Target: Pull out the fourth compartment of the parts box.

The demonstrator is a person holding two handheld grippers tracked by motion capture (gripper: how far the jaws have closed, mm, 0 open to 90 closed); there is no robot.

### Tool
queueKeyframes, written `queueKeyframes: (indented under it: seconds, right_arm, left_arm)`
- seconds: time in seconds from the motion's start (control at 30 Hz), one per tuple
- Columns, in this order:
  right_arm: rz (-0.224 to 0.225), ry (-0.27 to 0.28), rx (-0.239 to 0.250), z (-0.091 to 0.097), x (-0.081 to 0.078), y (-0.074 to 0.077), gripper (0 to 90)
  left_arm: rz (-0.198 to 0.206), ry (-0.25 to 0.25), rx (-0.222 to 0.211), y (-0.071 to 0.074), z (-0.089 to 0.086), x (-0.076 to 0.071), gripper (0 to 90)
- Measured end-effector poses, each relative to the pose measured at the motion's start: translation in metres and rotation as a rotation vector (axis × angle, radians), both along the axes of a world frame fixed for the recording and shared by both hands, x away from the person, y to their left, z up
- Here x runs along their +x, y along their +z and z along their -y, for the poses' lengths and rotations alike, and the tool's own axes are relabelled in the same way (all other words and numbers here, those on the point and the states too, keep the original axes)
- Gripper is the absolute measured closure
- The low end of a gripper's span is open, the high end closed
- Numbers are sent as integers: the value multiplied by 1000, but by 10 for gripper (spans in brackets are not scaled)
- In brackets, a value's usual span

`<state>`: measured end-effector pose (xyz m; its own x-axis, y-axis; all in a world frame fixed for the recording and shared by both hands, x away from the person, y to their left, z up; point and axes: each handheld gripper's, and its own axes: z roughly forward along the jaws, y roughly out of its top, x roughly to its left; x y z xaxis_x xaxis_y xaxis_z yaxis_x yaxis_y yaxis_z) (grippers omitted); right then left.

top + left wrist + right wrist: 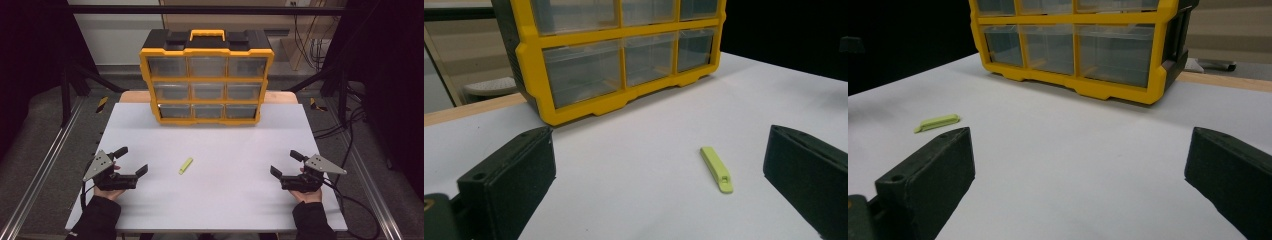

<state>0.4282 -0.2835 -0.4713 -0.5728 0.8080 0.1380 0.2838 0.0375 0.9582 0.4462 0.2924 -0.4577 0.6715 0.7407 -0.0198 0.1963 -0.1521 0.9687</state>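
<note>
A green clip point(185, 165) lies flat on the white desk point(240, 200), near its middle, well in front of the yellow drawer cabinet point(206, 77) that stands at the far edge. The left tongs point(134, 161) rest near the desk's left edge, jaws wide apart and empty, aimed toward the clip. The right tongs point(285, 163) sit near the right edge, jaws also apart with nothing between them.

jaws wide apart | green clip point(716, 169) on table point(649, 200) | organizer point(619, 55) behind
</note>
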Motion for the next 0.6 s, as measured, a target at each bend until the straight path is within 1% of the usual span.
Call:
queueKeyframes:
  seconds: [0.13, 0.43, 0.6]
  right_arm:
    - [3, 1, 4, 0, 0, 0, 3]
    - [9, -2, 8, 2, -1, 0, 3]
    - [12, 1, 10, 2, -1, 0, 3]
  left_arm:
    - [-2, 0, 1, -1, 0, 0, 2]
    - [10, 2, -2, 0, 1, 1, 9]
    - [30, 10, -3, 6, 3, 3, 18]
